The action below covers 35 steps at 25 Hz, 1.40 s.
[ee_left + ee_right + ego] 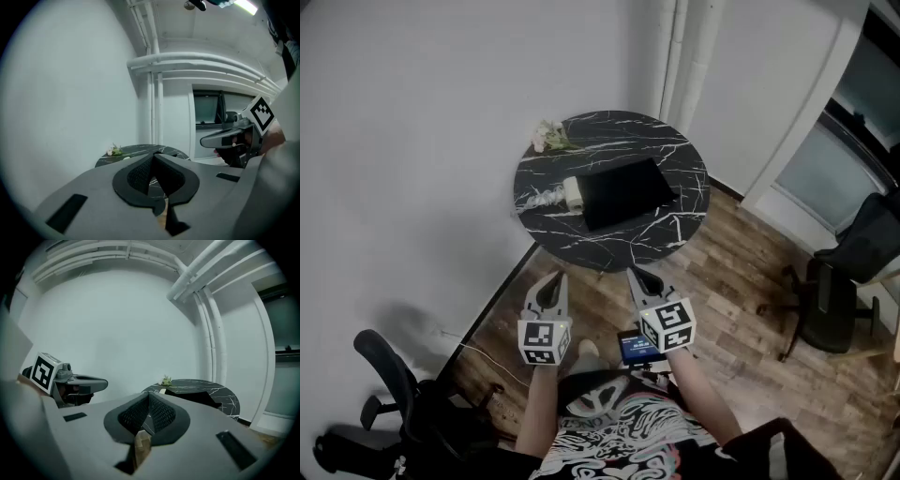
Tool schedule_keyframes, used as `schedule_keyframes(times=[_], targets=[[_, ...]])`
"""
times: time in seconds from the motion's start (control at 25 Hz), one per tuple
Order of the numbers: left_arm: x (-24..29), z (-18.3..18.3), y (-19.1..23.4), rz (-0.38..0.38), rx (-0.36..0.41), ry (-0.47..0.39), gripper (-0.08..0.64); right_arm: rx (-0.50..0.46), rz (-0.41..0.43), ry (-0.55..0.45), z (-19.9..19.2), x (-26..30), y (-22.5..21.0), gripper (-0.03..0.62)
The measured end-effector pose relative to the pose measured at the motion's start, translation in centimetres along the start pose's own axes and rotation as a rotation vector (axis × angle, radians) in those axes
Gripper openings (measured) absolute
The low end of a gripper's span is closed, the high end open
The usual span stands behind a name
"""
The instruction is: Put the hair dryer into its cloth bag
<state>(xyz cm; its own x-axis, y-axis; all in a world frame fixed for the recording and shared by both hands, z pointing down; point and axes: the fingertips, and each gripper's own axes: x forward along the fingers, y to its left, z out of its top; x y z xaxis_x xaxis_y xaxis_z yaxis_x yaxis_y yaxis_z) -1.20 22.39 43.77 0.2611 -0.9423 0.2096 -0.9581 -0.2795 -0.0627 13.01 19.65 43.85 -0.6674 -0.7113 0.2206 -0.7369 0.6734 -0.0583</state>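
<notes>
A black cloth bag point(625, 192) lies flat in the middle of the round black marble table point(680, 230). At its left end is a cream cylindrical piece point(573, 192), which looks like the hair dryer; how far it reaches into the bag I cannot tell. My left gripper point(557, 278) and right gripper point(635, 274) hover side by side over the floor, short of the table's near edge, both shut and empty. The left gripper view shows shut jaws point(152, 157) pointing at the table point(136, 151). In the right gripper view the shut jaws point(149, 394) point at the bag point(199, 398).
A small bunch of flowers point(547, 137) lies at the table's far left rim. A white wall and a pipe point(675, 56) stand behind the table. One office chair point(386, 394) is at the lower left, another point(844, 281) at the right. A cable point(478, 352) runs along the wooden floor.
</notes>
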Motion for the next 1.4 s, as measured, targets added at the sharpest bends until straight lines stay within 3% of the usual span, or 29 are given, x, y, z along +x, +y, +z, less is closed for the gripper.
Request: schedule_keyframes(times=[0.48,0.8,1.12,1.4], targets=[[-0.4,-0.5,0.4,0.042,-0.002,0.019,0.014,0.039,0.000,-0.009,-0.4,-0.2,-0.9,0.018],[2.3,-0.8,2.5,0.059,-0.030,0.011,0.014,0.064,-0.007,-0.001,-0.5,2.6,-2.7,0.020],[9.9,-2.0,7.4,0.036,-0.038,0.034,0.014,0.101,-0.031,0.050,-1.2,10.5,-6.6,0.020],[19.0,-1.9,14.6,-0.025,-0.048,0.068,0.014,0.148,-0.038,0.127,-0.7,21.2,-9.2,0.020]])
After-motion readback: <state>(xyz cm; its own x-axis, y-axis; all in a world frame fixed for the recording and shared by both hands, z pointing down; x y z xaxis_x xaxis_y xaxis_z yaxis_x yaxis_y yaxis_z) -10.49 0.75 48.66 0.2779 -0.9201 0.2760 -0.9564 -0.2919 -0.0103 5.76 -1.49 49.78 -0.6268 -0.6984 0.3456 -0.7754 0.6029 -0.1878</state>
